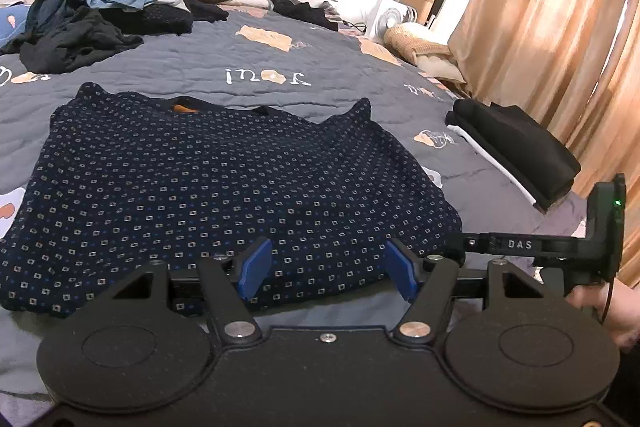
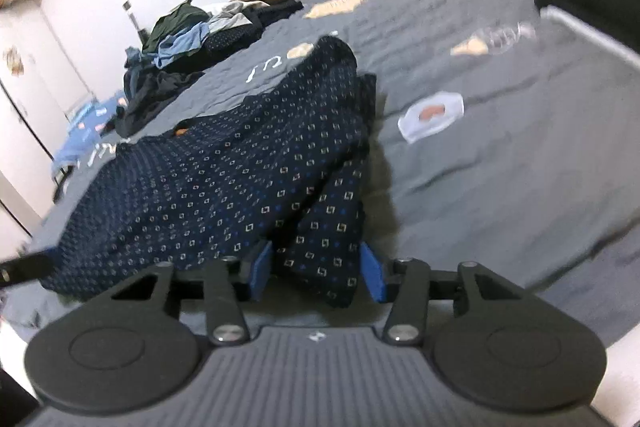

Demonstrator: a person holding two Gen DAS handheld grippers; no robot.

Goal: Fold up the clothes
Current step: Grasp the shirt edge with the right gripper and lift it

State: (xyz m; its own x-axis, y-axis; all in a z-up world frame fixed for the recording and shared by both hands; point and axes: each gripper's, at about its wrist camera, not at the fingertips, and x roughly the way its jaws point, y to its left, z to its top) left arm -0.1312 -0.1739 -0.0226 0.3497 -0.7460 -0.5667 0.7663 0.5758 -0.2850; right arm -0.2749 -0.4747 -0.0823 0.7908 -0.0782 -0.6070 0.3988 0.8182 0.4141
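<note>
The left gripper (image 1: 326, 273) hangs spread over the near hem of the patterned shirt (image 1: 208, 187), pinching nothing. The right gripper (image 2: 316, 275) has a raised shirt fold between its pads; whether they press it I cannot tell. Only the left view shows the folded stack (image 1: 516, 151) at 2 o'clock and curtains (image 1: 560, 7).

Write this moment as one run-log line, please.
stage: folding | item: dotted navy shirt on bed | left gripper: open over hem | right gripper: around bunched fabric
</note>
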